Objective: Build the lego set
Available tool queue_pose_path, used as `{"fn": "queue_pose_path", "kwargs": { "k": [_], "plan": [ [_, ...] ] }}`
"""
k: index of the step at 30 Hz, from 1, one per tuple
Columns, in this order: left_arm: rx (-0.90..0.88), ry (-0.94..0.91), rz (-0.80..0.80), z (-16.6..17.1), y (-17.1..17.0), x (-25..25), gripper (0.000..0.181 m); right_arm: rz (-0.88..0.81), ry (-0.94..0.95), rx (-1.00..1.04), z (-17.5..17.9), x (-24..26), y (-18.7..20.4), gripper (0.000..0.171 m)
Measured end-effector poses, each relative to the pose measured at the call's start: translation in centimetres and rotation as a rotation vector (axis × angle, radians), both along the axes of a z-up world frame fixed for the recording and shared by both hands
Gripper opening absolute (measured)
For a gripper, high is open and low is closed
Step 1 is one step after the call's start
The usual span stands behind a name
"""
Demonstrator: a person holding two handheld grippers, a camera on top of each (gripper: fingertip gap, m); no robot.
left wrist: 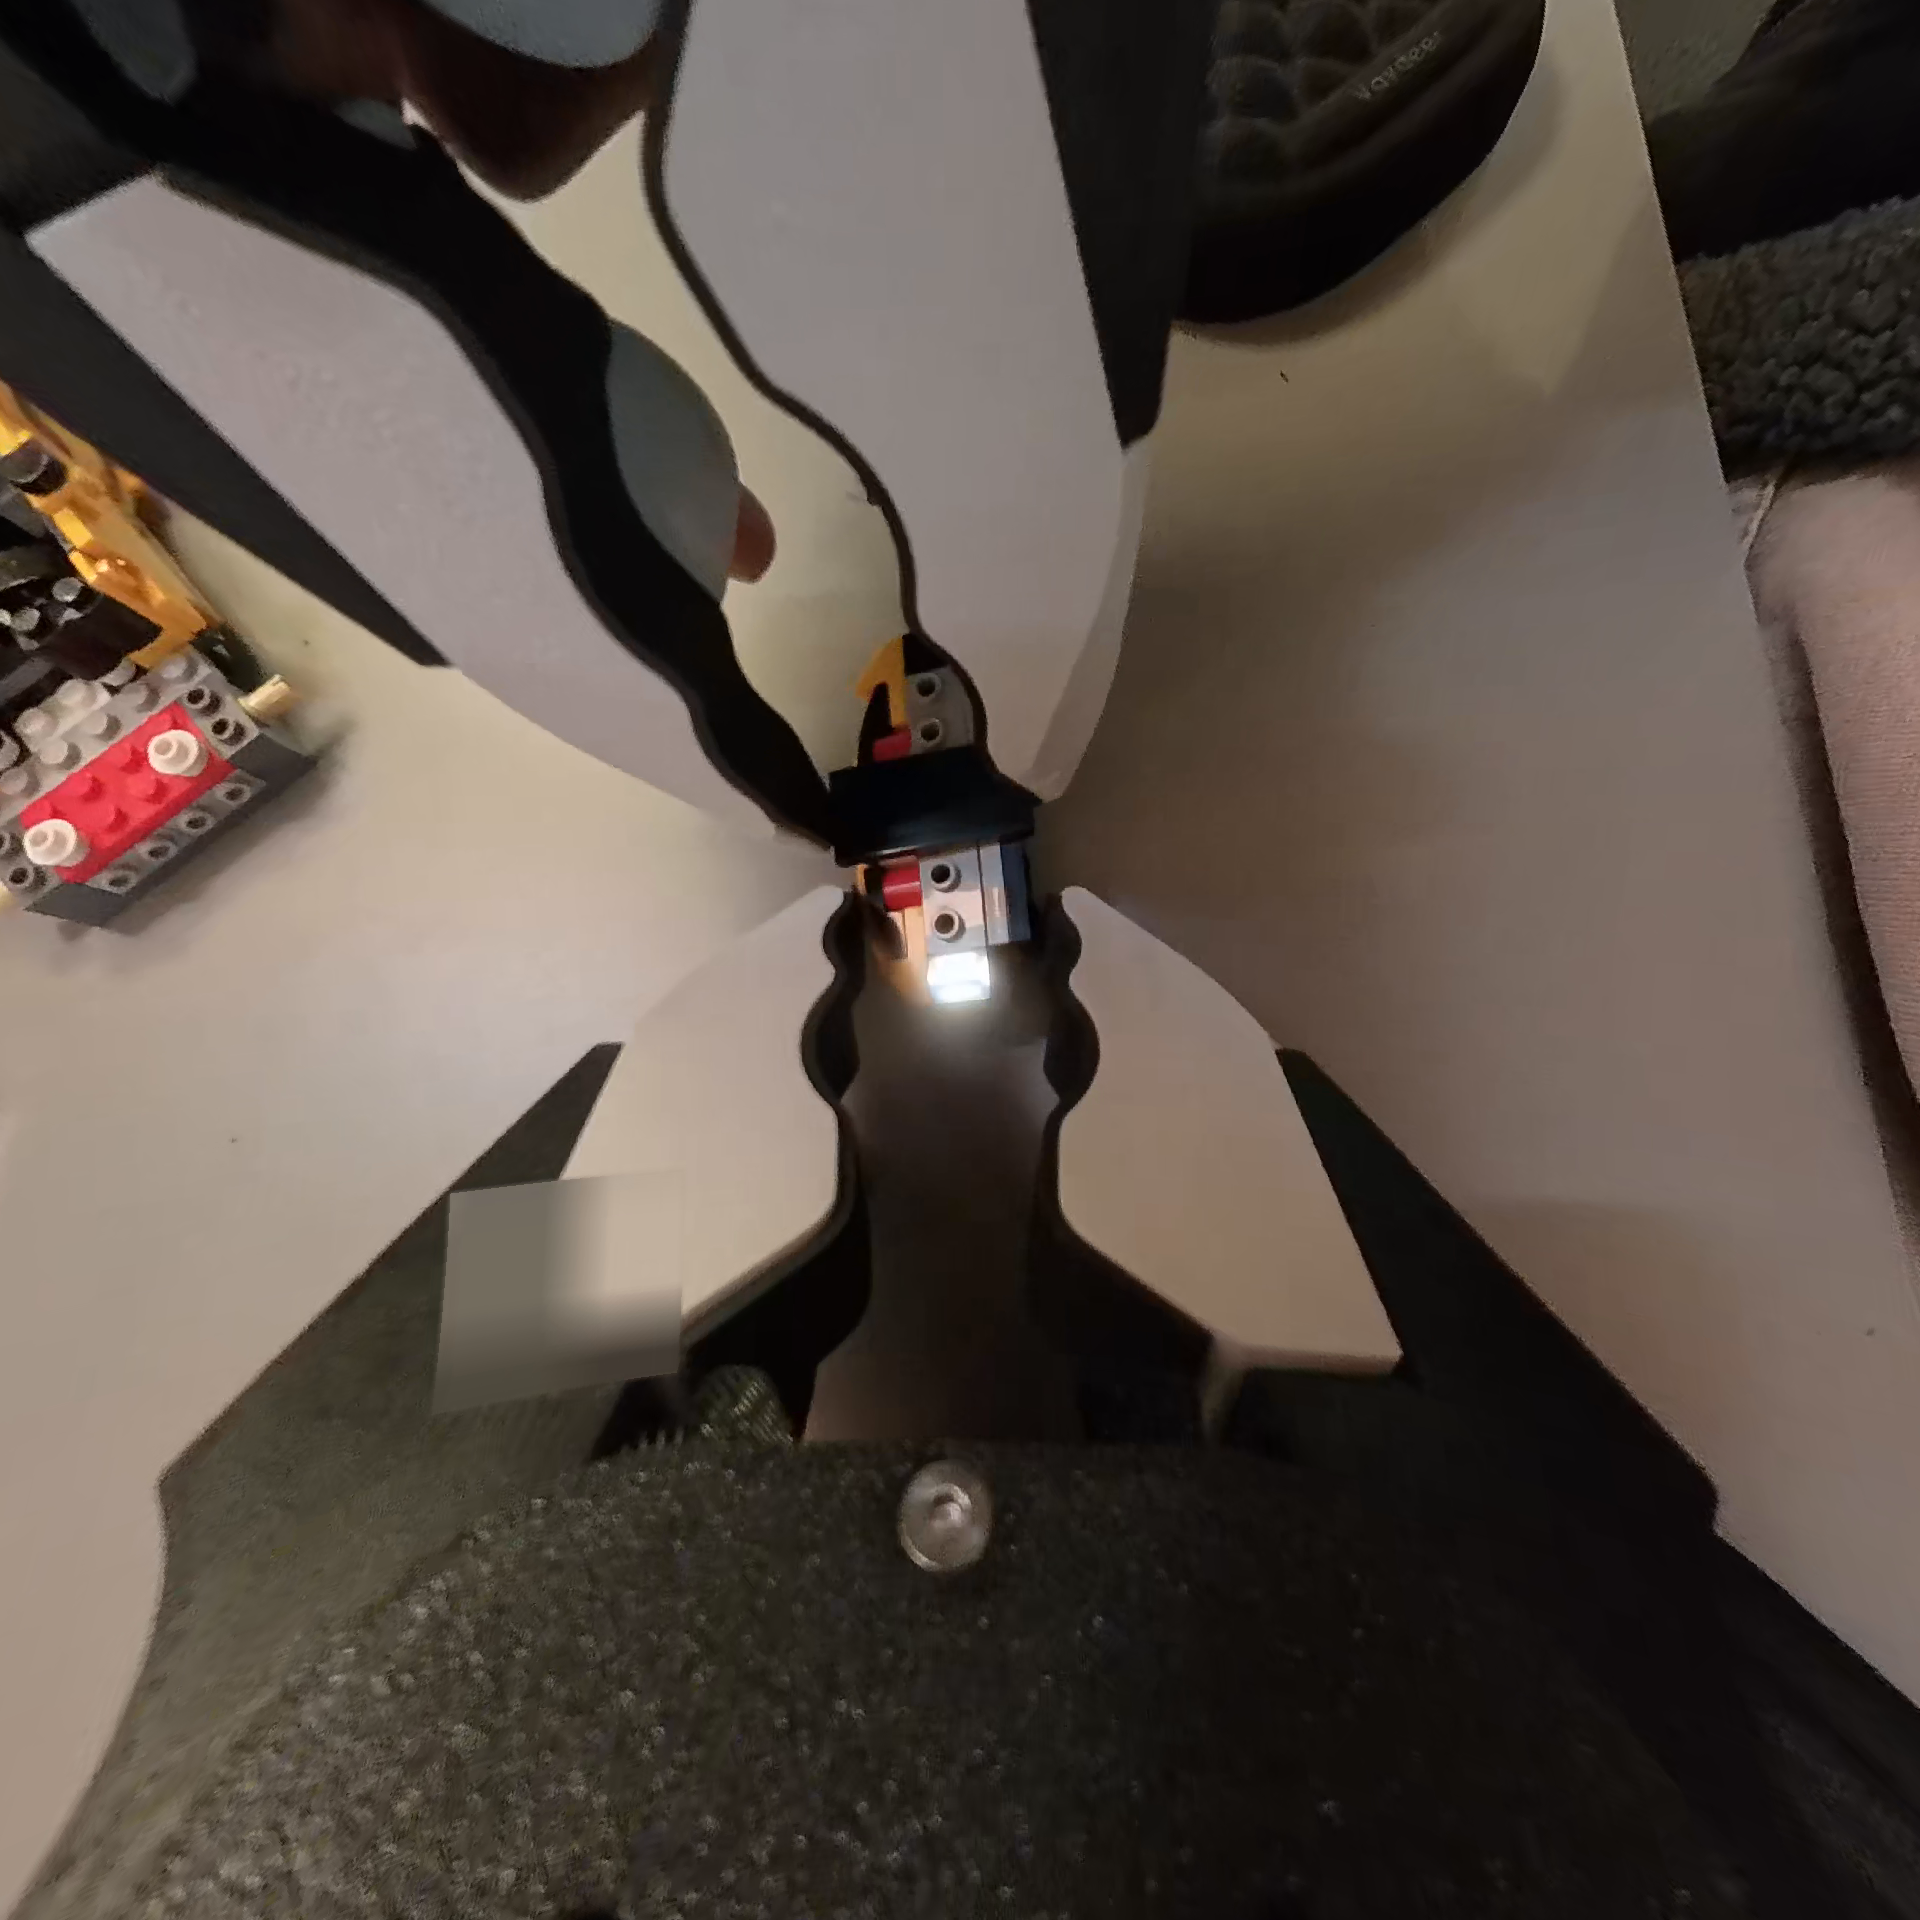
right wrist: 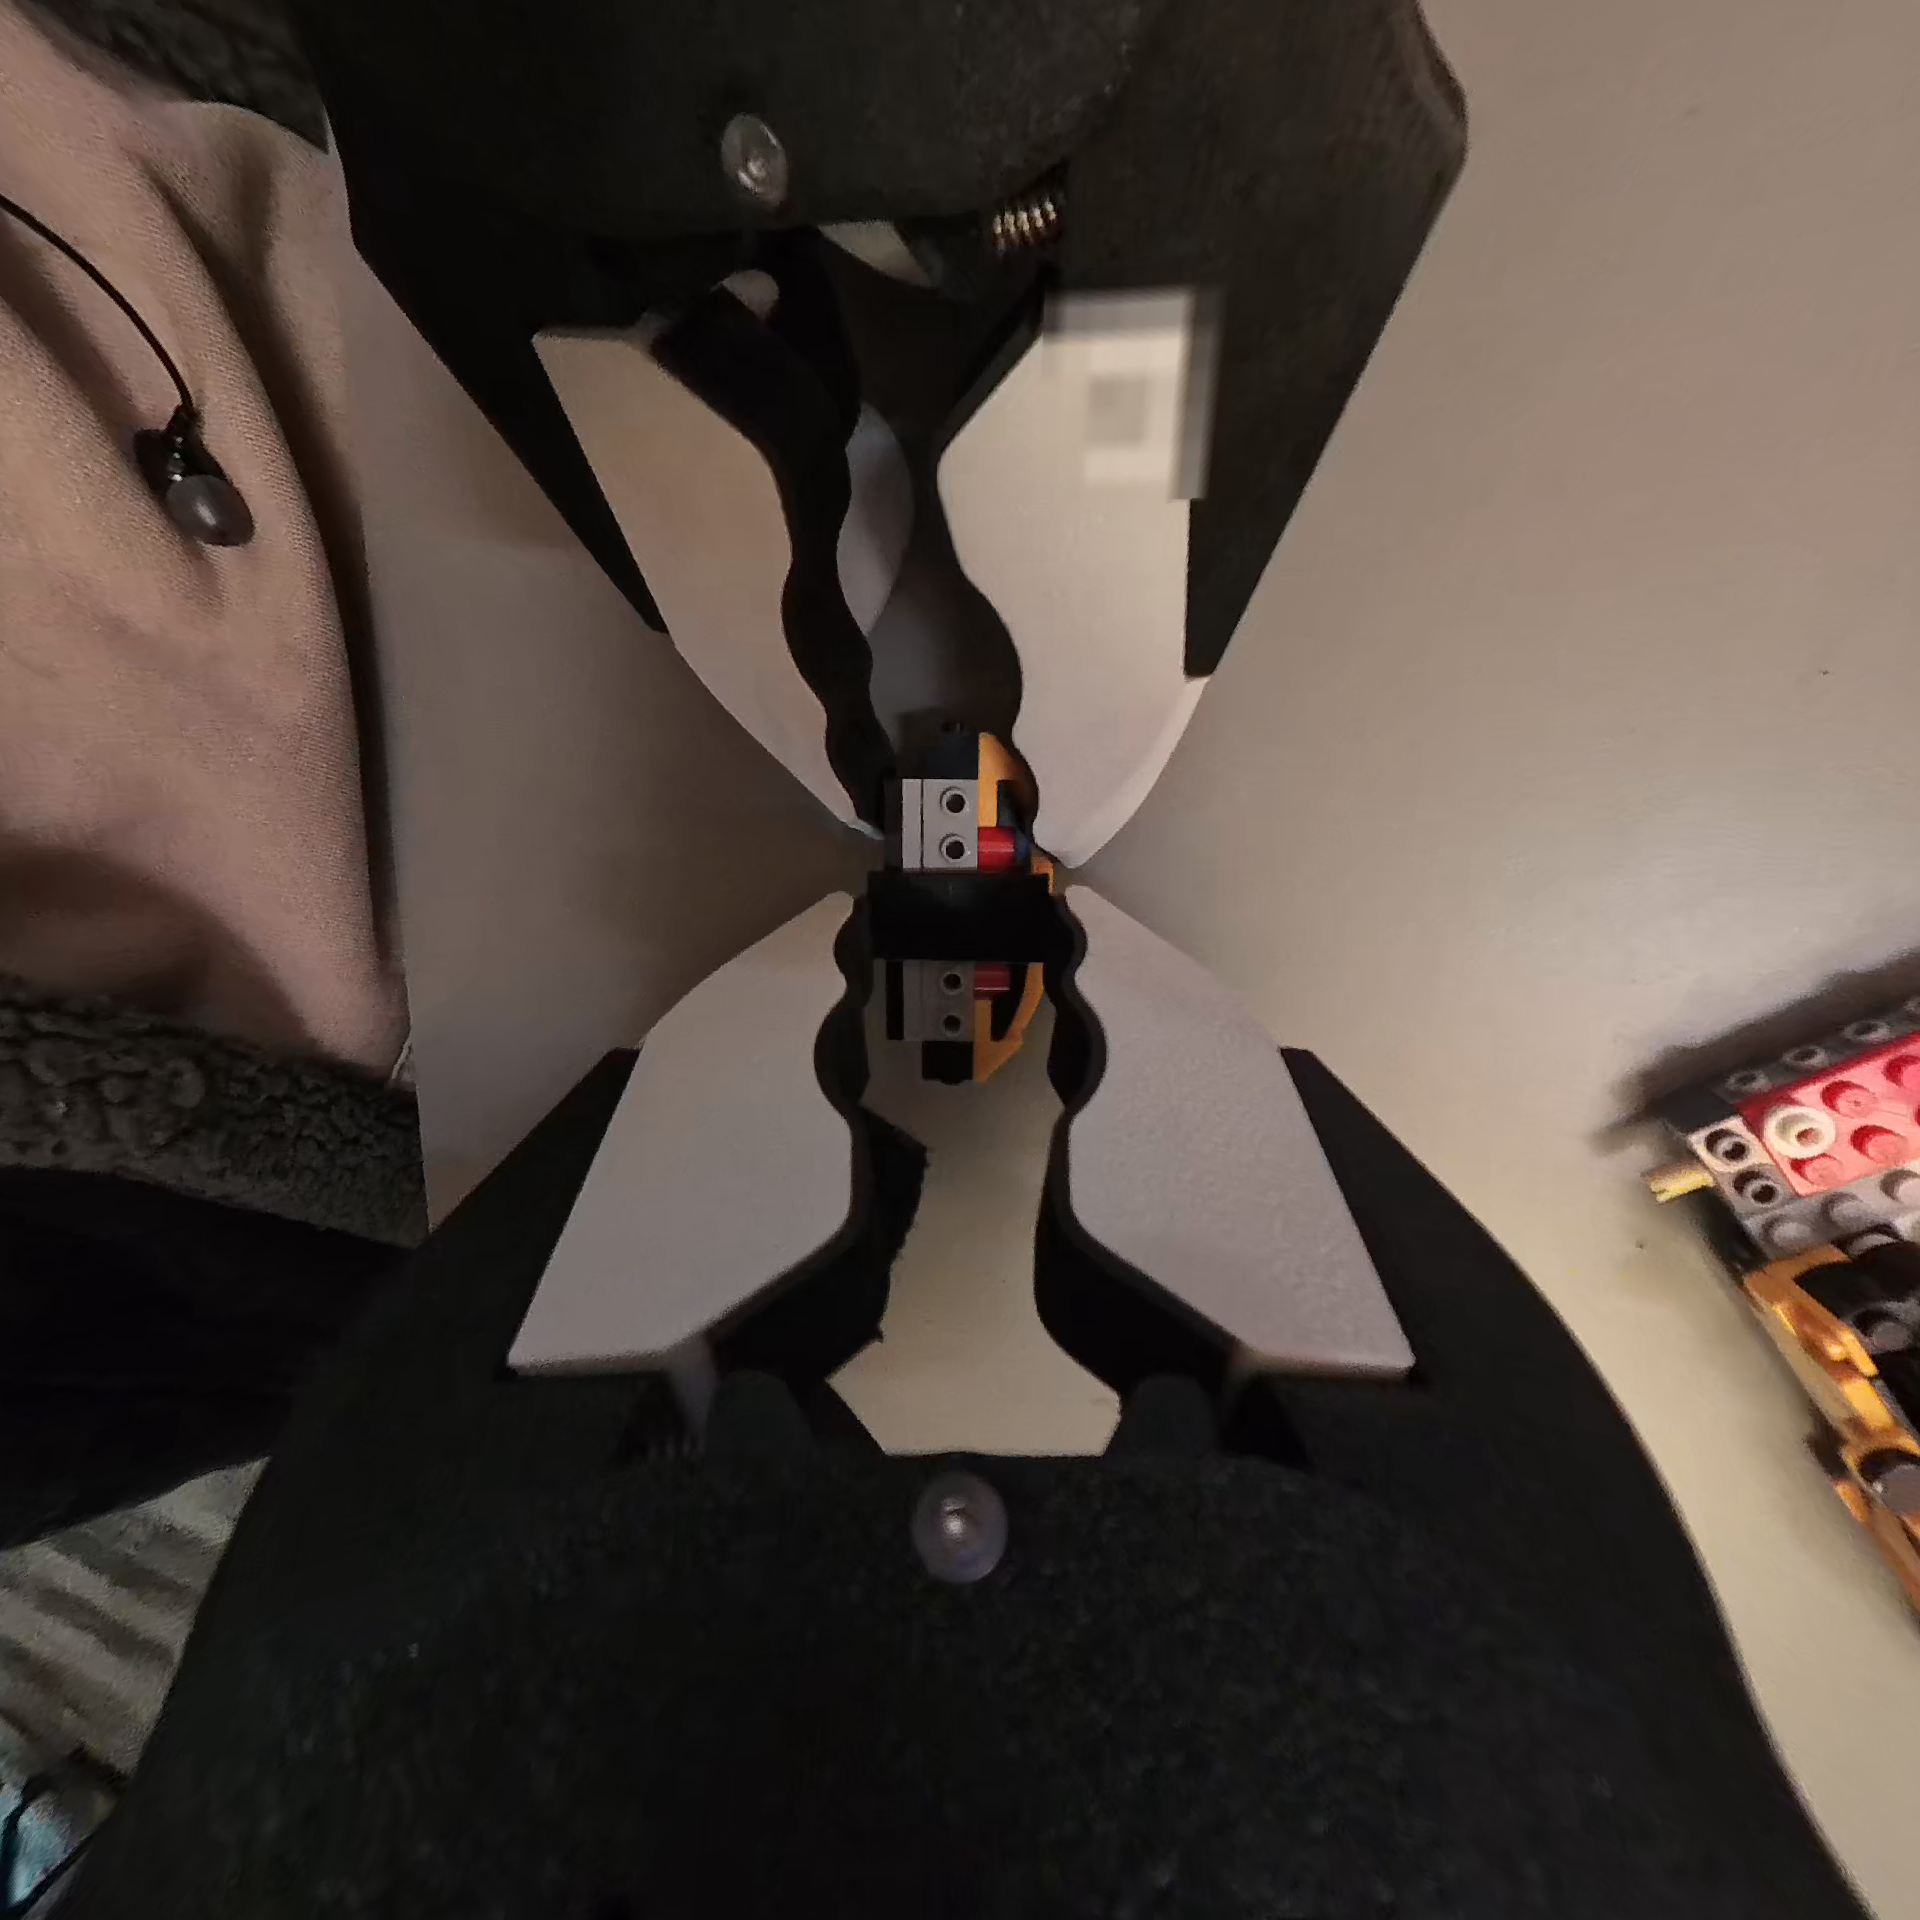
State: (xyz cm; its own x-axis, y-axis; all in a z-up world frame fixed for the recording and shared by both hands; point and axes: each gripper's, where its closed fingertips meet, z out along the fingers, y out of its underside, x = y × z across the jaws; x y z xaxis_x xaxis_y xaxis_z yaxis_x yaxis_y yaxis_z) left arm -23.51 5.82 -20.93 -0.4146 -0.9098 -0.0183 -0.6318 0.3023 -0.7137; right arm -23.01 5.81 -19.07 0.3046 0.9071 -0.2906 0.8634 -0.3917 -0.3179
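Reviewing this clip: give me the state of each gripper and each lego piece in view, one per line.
left gripper: shut on small lego assembly, tip to tip with the other gripper.
right gripper: shut on small lego assembly.
small lego assembly: held between both grippers, above the table.
larger lego build: resting on the table, untouched.

Setting: a home hobby or play area, indicated by the following. Work surface: a plain cream tabletop [right wrist: 1558, 520] under warm indoor light. A part-built toy brick model [left wrist: 114, 790] in red, grey, black and gold rests on it at the left. A fleece garment [left wrist: 1808, 343] lies at the far right edge.
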Motion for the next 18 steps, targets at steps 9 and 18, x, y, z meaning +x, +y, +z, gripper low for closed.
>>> {"fn": "queue_pose_path", "kwargs": {
  "k": [9,18],
  "plan": [
    [0.002,-0.002,0.003,-0.07,0.06,0.06,0.033,-0.018,0.042,-0.074,-0.05,-0.14,0.03,0.032],
    [0.004,-0.006,0.002,-0.10,0.00,0.12,0.032,-0.037,0.028,-0.082,-0.07,0.21,-0.28,0.032]
  ]
}}
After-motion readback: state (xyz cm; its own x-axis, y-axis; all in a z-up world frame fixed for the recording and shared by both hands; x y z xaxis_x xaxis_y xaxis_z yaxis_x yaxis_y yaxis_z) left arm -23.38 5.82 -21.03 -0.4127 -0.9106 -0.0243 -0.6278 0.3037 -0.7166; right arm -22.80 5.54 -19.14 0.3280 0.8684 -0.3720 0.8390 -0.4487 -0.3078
